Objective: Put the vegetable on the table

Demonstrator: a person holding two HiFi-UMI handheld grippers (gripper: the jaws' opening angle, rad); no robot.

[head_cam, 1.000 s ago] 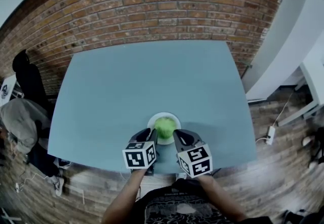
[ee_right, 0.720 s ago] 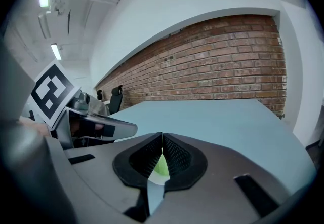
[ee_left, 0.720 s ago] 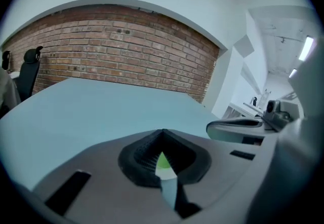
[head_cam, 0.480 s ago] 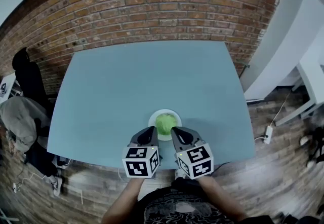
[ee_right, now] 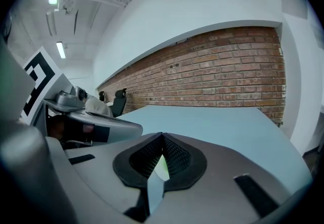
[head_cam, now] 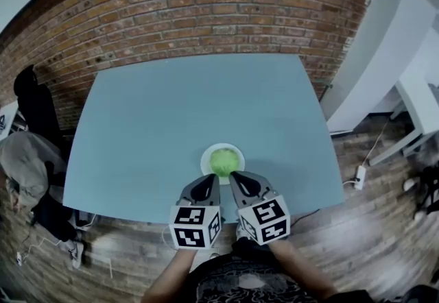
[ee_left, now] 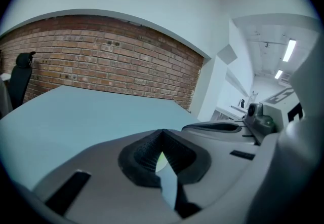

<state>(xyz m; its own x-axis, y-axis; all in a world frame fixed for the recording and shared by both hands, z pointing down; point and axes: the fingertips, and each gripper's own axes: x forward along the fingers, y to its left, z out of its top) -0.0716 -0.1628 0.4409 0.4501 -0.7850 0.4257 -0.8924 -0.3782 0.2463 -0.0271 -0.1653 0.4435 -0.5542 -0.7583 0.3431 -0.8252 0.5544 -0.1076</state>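
Observation:
A round green vegetable (head_cam: 223, 159) sits on a small white plate (head_cam: 206, 155) near the front edge of the light blue table (head_cam: 171, 116). Both grippers hover just short of the plate, side by side over the table's near edge. The left gripper (head_cam: 211, 179) is shut with nothing in it, and its tip points at the plate. The right gripper (head_cam: 234, 177) is shut and empty as well. In the left gripper view, the left gripper (ee_left: 162, 133) shows a green sliver through the slit below its tip. The right gripper (ee_right: 162, 137) shows the same in its own view.
A brick wall (head_cam: 206, 14) runs behind the table. A black chair (head_cam: 34, 106) and a person in grey (head_cam: 24, 168) are at the left. White furniture (head_cam: 405, 55) stands at the right, with a power strip (head_cam: 358, 176) and cable on the wooden floor.
Both grippers have drawn back from either side of the plate toward the table's near edge and come closer together. The vegetable stays on the plate.

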